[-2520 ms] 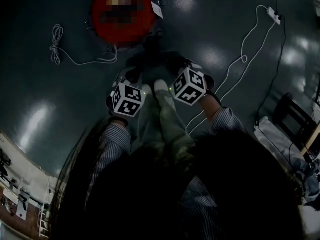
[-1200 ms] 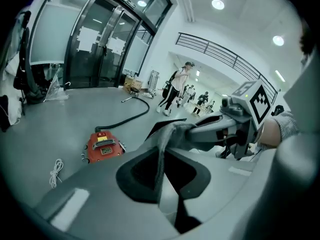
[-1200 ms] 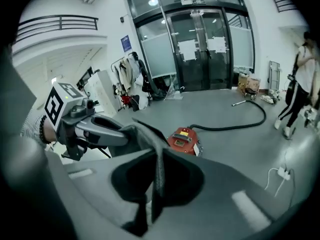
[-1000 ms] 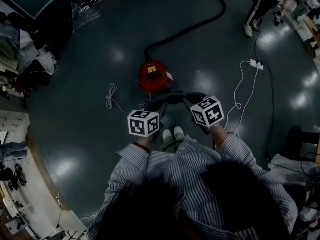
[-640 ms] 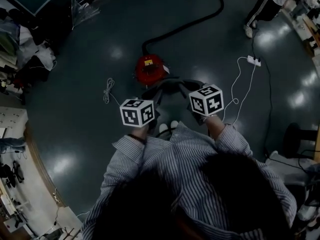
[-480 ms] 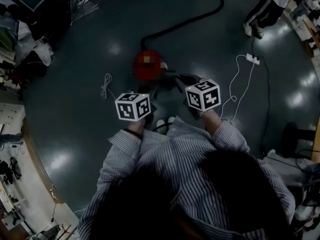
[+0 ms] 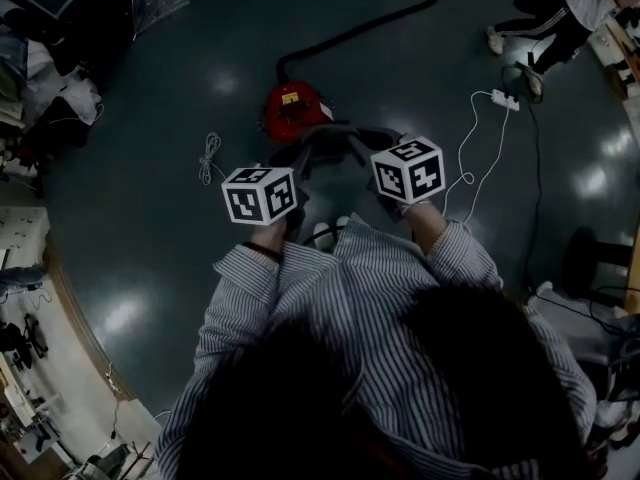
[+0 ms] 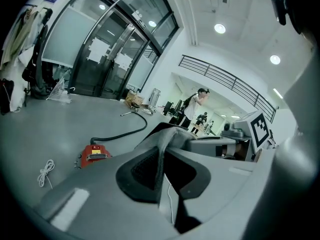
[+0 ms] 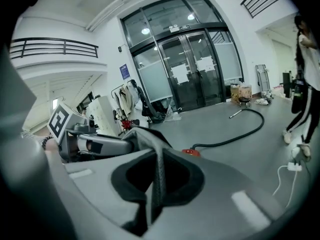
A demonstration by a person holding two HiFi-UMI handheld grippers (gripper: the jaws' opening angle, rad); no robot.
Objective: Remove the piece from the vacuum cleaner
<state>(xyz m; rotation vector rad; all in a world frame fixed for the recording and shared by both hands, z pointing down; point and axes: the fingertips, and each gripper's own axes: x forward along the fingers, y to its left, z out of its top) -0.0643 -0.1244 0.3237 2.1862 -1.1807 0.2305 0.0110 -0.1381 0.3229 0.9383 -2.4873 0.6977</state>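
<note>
No legible word, brand or number anywhere. Only black-and-white square code patterns on the left marker cube (image 7: 260, 195) and the right marker cube (image 7: 408, 169), just behind the jaws, and a yellow label (image 7: 291, 95) on the red vacuum cleaner (image 7: 285, 118) ahead of the jaws, too small to read. Likewise unreadable, far ahead of the right jaws: a blue sign (image 9: 123, 71) beside the glass doors (image 9: 192, 91) and white sheets (image 9: 205, 64) stuck on the panes.
</note>
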